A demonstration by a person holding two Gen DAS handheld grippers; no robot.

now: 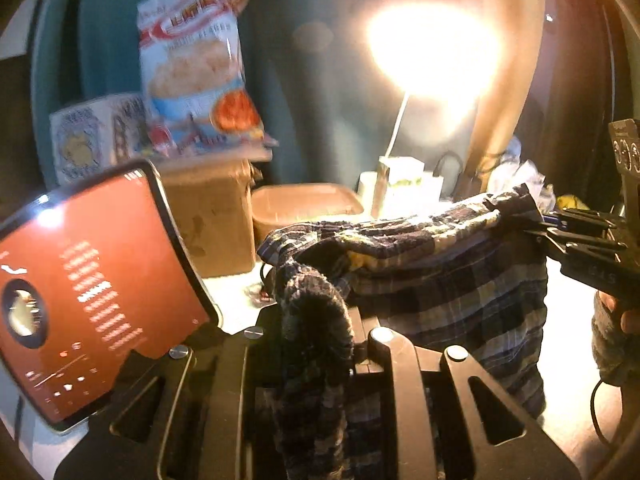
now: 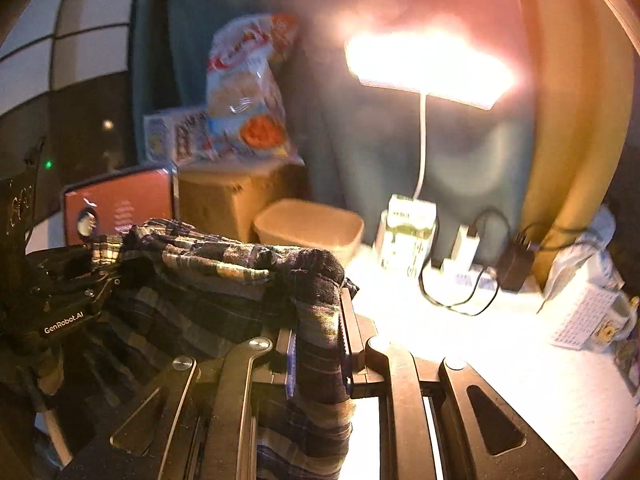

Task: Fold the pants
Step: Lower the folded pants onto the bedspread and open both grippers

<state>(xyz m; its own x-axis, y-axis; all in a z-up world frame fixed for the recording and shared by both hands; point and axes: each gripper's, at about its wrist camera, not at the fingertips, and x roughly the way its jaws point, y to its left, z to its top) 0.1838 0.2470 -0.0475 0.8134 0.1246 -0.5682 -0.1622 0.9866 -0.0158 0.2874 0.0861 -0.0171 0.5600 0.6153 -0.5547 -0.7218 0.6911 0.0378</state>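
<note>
Plaid pants [image 1: 440,276] fill the near field in both views, strung as a sagging band between the two grippers and hanging clear above the white table [image 2: 500,360]. Left gripper [image 1: 316,344]: fingers nearly closed, pinching a bunched end of the fabric, which drapes down between them and hides the pads. Right gripper [image 2: 320,344]: same state, fingers pinching the other end, cloth folded over the tips and trailing below. Left wrist view shows the right gripper [image 1: 584,240] side-on at frame right, clamped on the fabric, with part of the person's hand [image 1: 620,320] under it. Right wrist view shows the left gripper [image 2: 72,288] at frame left, mostly in shadow. Behind: cardboard box [image 2: 224,200], snack bag [image 2: 248,88] on top, orange tablet [image 1: 88,288] leaning, beige tub [image 2: 312,224], lit desk lamp [image 2: 428,68]. Only the right view shows the black charger [image 2: 516,260] and cable.
</note>
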